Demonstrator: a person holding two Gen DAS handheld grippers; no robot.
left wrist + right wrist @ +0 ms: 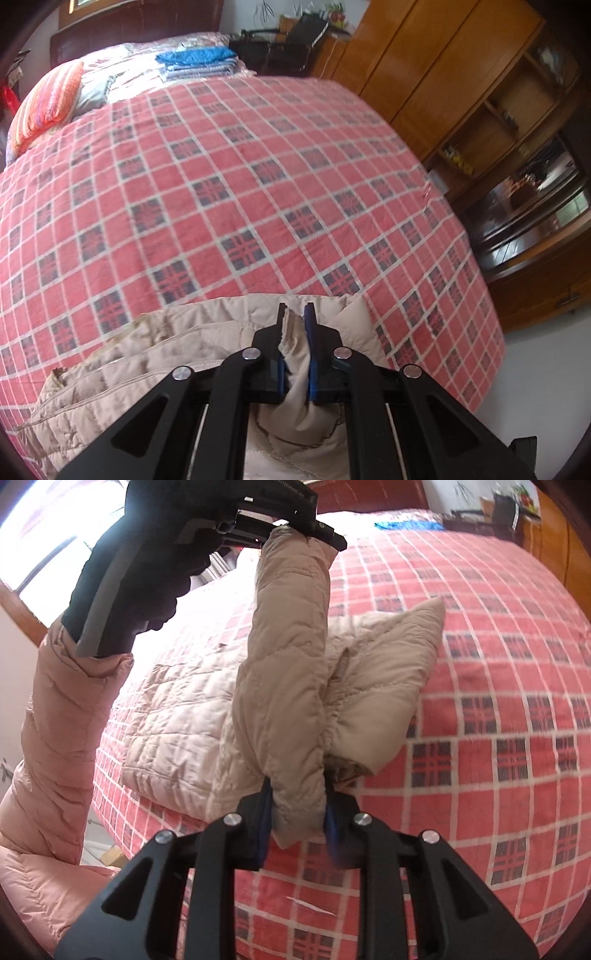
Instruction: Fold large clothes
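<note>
Quilted beige jacket (288, 657) mostly cut off at 6 o'clock; left gripper (296, 317) and right gripper (297, 797) both pinch its puffy sleeve over the plaid bedspread (258, 184).

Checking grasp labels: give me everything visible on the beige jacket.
The beige jacket is quilted and puffy, matte fabric with stitched channels and a gathered seam. Its body lies crumpled on the red plaid bedspread near the bed's edge. One long padded part, probably a sleeve, is lifted and stretched between both grippers: the left gripper pinches fabric at one end, the right gripper clamps the other. A corner sticks up toward the bed's middle.
</note>
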